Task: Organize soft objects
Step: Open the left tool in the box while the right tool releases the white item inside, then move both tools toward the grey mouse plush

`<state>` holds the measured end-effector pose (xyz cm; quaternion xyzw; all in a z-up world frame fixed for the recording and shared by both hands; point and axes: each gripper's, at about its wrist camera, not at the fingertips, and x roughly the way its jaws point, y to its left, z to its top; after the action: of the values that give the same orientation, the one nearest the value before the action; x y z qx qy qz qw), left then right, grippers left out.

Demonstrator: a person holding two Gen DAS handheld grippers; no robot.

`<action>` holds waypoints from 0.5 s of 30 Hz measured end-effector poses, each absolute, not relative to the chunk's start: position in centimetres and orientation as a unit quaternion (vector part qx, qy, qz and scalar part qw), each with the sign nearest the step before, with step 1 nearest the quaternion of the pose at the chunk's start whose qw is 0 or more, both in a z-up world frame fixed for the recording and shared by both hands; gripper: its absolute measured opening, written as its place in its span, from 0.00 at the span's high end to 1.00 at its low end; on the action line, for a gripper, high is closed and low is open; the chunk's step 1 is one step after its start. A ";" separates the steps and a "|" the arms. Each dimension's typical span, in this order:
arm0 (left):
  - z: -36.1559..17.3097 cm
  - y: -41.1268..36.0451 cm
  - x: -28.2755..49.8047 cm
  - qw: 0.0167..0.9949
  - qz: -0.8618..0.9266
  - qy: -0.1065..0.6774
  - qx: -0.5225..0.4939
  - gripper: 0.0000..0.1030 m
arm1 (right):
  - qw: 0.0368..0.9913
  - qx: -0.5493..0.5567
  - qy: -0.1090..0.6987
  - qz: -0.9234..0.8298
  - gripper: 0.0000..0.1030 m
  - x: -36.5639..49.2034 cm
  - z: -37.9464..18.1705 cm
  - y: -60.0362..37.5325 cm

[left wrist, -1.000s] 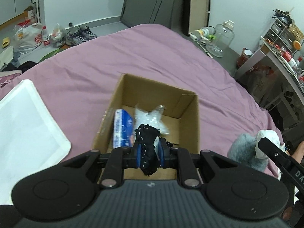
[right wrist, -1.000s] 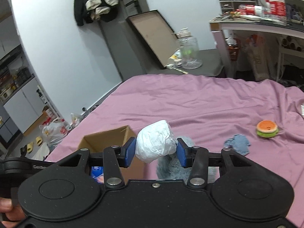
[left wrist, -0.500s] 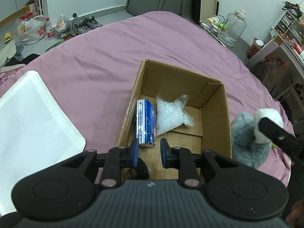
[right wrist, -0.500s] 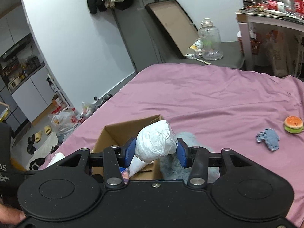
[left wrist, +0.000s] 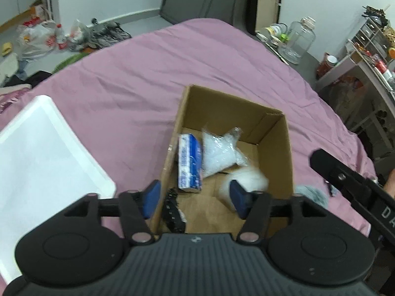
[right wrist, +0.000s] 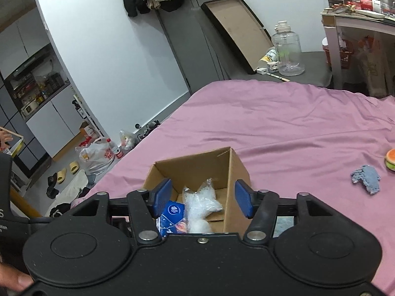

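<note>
Both of my grippers have let go since a second ago: the black studded thing [left wrist: 174,213] that my left gripper [left wrist: 195,198] held now lies at the near end of the box [left wrist: 287,148], and the white wad [left wrist: 246,181] that my right gripper [right wrist: 202,201] clenched is down in the box too, blurred in the left wrist view. Going left to right across the left view, a white tray [left wrist: 37,153] sits on the pink bed sheet [left wrist: 138,81] well to the left of the box. My left gripper hangs over the box's near edge with its blue pads [left wrist: 151,198] spread wide and nothing between them. Inside the box, a blue tissue pack [left wrist: 188,164] stands against the left wall, a clear bag of white bits [left wrist: 219,151] lies just beside it toward the middle, and the wad rests near the right pad, against the bag's lower edge. Outside the right wall, a grey fluffy thing [left wrist: 312,194] lies on the sheet, partly hidden by my right gripper's black body. In the right wrist view, that gripper is also released, pads apart, above the box [right wrist: 237,170], with the tissue pack [right wrist: 171,215] and bag [right wrist: 202,201] showing between them. Far to the right on the sheet [right wrist: 284,123] lie a blue-grey rag [right wrist: 366,178] and, at the frame's edge, a burger-shaped toy [right wrist: 390,162], near each other and well apart from the box.
</note>
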<state>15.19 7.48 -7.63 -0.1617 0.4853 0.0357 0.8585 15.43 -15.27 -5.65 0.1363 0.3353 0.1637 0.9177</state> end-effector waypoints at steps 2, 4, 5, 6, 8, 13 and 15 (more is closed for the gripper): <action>-7.1 7.4 15.0 0.863 0.039 0.478 -0.160 0.31 | 0.918 0.138 0.335 0.160 0.44 15.2 -5.4 -15.9; -6.6 7.3 14.9 0.863 0.042 0.476 -0.164 0.31 | 0.920 0.139 0.334 0.153 0.41 14.9 -5.1 -16.6; -6.4 7.2 14.9 0.864 0.042 0.474 -0.165 0.30 | 0.920 0.139 0.334 0.149 0.41 14.7 -4.8 -17.1; -6.1 7.0 14.9 0.865 0.041 0.472 -0.164 0.30 | 0.921 0.139 0.333 0.147 0.40 14.5 -4.7 -17.5; -5.7 6.4 14.7 0.868 0.041 0.468 -0.160 0.29 | 0.923 0.139 0.329 0.141 0.39 14.0 -4.3 -18.4; -4.6 4.2 14.3 0.872 0.032 0.463 -0.153 0.28 | 0.925 0.153 0.323 0.126 0.34 13.1 -3.8 -21.8; -4.3 3.4 14.1 0.875 0.027 0.460 -0.148 0.28 | 0.922 0.170 0.325 0.121 0.33 12.8 -3.9 -23.5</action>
<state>14.14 3.39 -4.31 -0.1480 0.4605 0.0271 0.8748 12.80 -23.49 -3.89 0.1697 0.3251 0.1206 0.9225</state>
